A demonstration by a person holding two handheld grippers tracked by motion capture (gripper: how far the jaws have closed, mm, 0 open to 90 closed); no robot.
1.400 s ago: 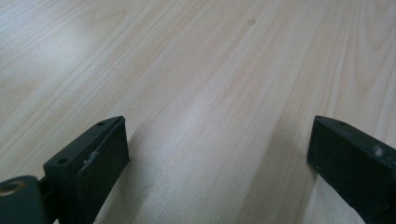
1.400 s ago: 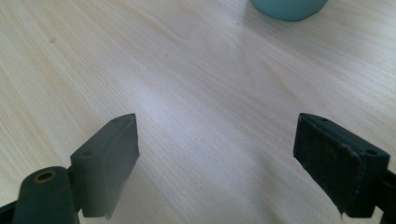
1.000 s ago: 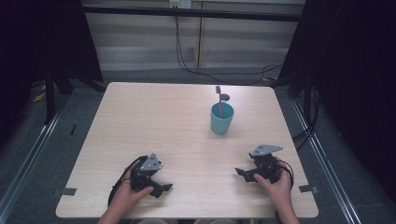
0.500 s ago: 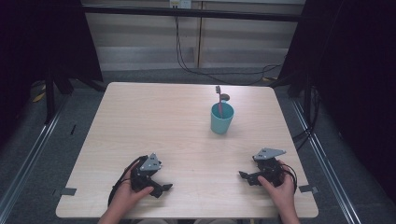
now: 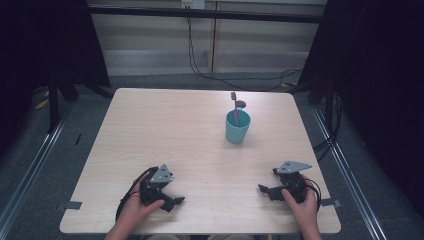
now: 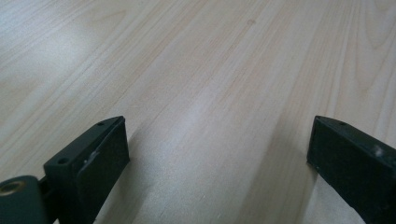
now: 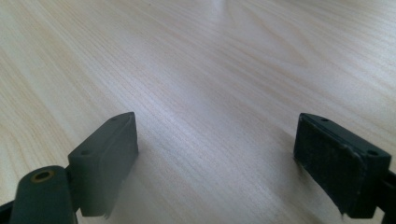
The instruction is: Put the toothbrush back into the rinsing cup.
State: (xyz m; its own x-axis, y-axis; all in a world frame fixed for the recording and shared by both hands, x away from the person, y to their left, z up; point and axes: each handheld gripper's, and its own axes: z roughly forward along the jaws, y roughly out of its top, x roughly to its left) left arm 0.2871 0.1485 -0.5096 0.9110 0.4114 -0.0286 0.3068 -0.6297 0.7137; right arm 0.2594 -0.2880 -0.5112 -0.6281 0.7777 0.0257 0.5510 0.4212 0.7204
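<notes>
Wooden table (image 5: 165, 130), teal cup (image 5: 237, 127) (seemingly unlabelled)

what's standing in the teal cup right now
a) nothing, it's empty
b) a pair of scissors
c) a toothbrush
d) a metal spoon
c: in the high view a toothbrush with a pink handle stands in the teal cup, its head sticking up past the far rim.

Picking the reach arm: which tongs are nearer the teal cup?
Right. The right tongs sit near the table's front edge, slightly right of the cup. The left tongs are farther off to its left.
</notes>
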